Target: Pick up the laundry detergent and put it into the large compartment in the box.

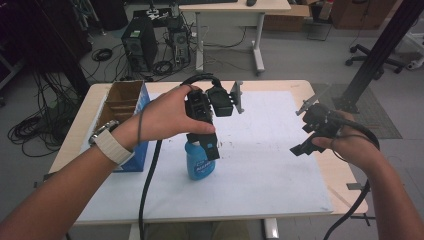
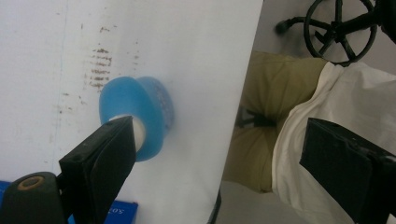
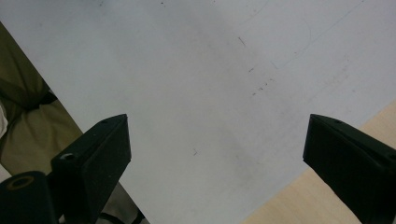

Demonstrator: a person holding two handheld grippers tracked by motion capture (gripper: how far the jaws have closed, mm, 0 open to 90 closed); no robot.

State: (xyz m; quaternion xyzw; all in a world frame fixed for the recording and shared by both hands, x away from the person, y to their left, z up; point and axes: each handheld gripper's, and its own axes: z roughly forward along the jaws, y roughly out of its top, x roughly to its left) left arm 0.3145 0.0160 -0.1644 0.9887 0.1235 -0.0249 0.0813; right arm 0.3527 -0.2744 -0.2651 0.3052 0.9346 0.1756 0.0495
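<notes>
The left gripper [image 1: 210,145] hangs above the blue bottle [image 1: 200,162], pointing down at it, with its jaws standing wide apart and nothing pressed between them; in the left gripper view the near jaw overlaps the bottle's white neck [image 2: 138,132], but whether it touches cannot be told, and the other jaw sits well off at 4 o'clock, over the person's lap. The bottle stands upright on the white sheet [image 1: 270,150] that covers the table [image 1: 320,87], just at 6 o'clock of the left hand [image 1: 170,117] in the high view and near the front half of the sheet. At 9 o'clock of the bottle, just beside it, stands an open cardboard box [image 1: 125,102] with blue sides. The right gripper [image 1: 307,137] is held well apart at 3 o'clock, clear of the table surface, its jaws likewise spread with bare sheet between them in the right gripper view. Judged from this position, the work in hand appears to be a grasp of the bottle at its top. The risks are as follows: the jaws are not centred on the neck, so closing now could catch one side and tip the bottle; a tipped bottle could roll toward the front edge at 6 o'clock or knock the box; a descent without correction could drive the near jaw onto the shoulder. The trailing cable [image 1: 150,175] runs close by the bottle's left side and could drag it.
</notes>
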